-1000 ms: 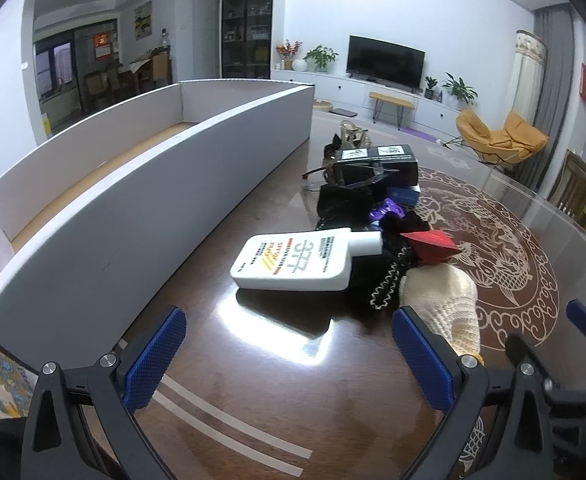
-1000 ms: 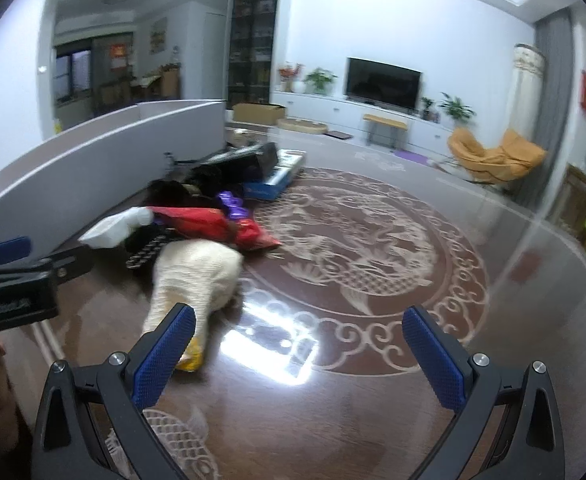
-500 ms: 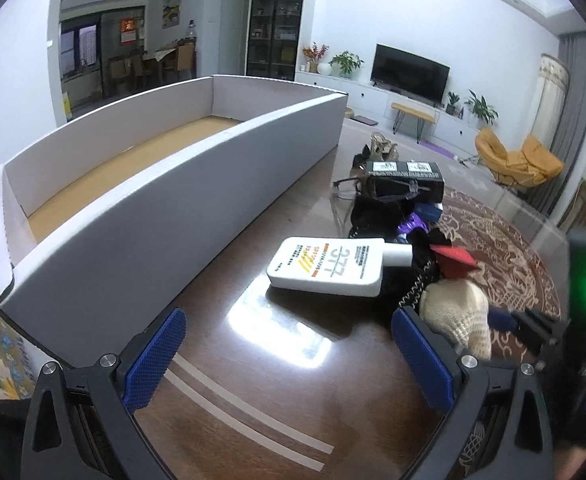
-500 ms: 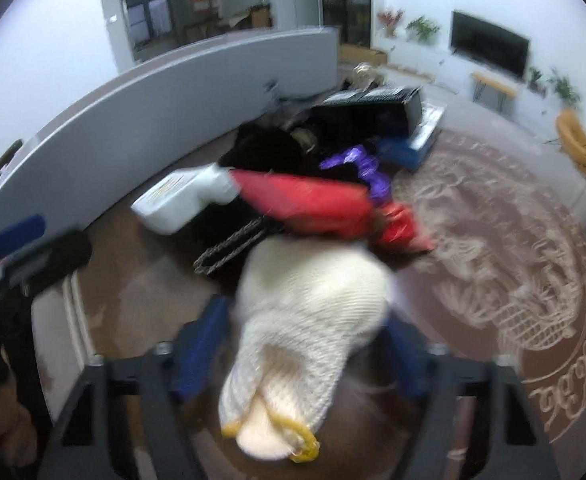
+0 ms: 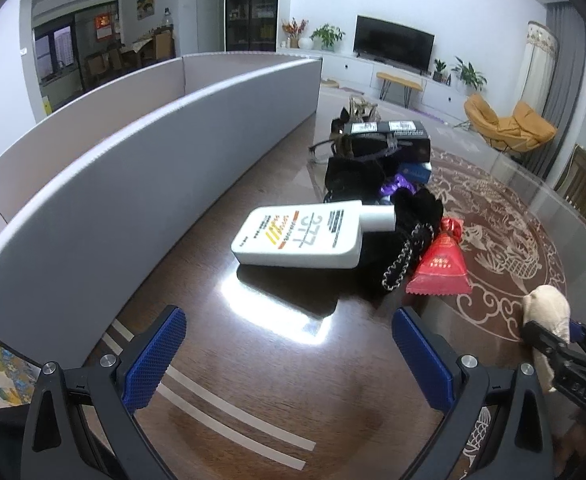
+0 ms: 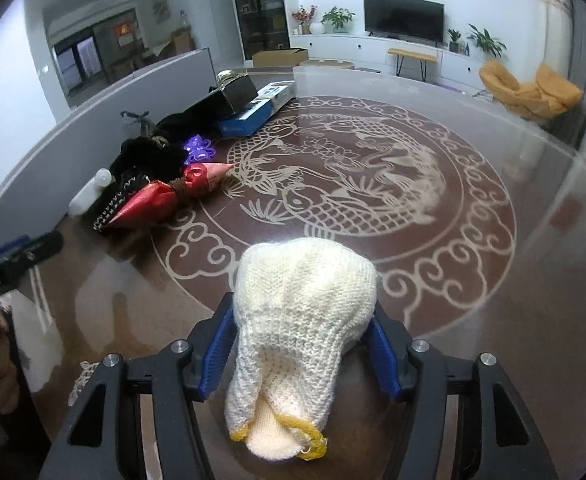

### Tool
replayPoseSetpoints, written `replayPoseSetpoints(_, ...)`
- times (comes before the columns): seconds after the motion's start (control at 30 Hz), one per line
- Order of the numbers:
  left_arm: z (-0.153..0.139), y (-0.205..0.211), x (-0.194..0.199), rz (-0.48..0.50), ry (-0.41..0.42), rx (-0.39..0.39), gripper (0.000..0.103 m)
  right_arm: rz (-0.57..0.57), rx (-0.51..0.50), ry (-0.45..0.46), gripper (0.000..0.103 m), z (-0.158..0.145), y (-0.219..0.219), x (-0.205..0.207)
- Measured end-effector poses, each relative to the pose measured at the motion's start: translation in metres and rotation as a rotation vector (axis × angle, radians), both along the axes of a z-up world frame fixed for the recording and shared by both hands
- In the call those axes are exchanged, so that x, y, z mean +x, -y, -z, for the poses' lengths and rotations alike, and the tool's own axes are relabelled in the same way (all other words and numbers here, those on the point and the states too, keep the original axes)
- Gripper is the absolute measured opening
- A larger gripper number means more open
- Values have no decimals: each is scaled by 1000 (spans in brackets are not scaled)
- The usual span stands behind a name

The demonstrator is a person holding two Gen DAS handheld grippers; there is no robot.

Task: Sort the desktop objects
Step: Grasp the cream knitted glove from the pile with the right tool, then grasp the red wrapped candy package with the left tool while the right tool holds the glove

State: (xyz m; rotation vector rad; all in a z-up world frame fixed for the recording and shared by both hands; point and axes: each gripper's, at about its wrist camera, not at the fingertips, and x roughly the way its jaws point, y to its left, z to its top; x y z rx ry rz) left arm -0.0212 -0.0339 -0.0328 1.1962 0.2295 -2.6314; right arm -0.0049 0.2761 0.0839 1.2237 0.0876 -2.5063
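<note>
My right gripper (image 6: 301,344) is shut on a cream knitted glove (image 6: 303,304) with a yellow cuff and holds it over the patterned table; the glove also shows in the left wrist view (image 5: 547,316). My left gripper (image 5: 289,356) is open and empty, in front of a white bottle (image 5: 301,238) lying on its side. Beside the bottle lie a red packet (image 5: 439,266), black fabric with a chain (image 5: 409,232), a purple item (image 5: 395,188) and a black box (image 5: 389,136). The pile also shows at the left of the right wrist view (image 6: 153,196).
A long white cardboard tray (image 5: 141,152) runs along the table's left side. A blue box (image 6: 253,114) lies behind the pile. The table has a glass top with a fish pattern (image 6: 357,184). Two white tape strips (image 5: 221,420) lie near my left gripper.
My right gripper closed on the glove and pulled it away from the pile toward the table's right. My left gripper drew back slightly and stayed open.
</note>
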Motion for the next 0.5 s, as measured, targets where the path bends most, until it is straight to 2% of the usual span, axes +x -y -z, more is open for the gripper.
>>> replayPoseSetpoints(0.1, 2, -2, -2, 5, 10, -8, 103, 8, 12, -3, 64, -2, 7, 4)
replayPoseSetpoints(0.2, -1, -9, -1, 57, 0, -1, 103, -9, 64, -5, 81, 0, 18, 6)
replayPoseSetpoints(0.23, -4, -14, -2, 94, -13, 4, 103, -12, 76, -6, 82, 5, 21, 5)
replayPoseSetpoints(0.3, -9, -26, -8, 172, -26, 3, 103, -13, 92, -9, 82, 6, 23, 6)
replayPoseSetpoints(0.37, -14, -42, -23, 240, 1, -3, 103, -12, 82, -9, 82, 6, 21, 7)
replayPoseSetpoints(0.5, -21, -75, -59, 322, 27, -54, 103, 8, 44, -7, 82, 3, 13, 8)
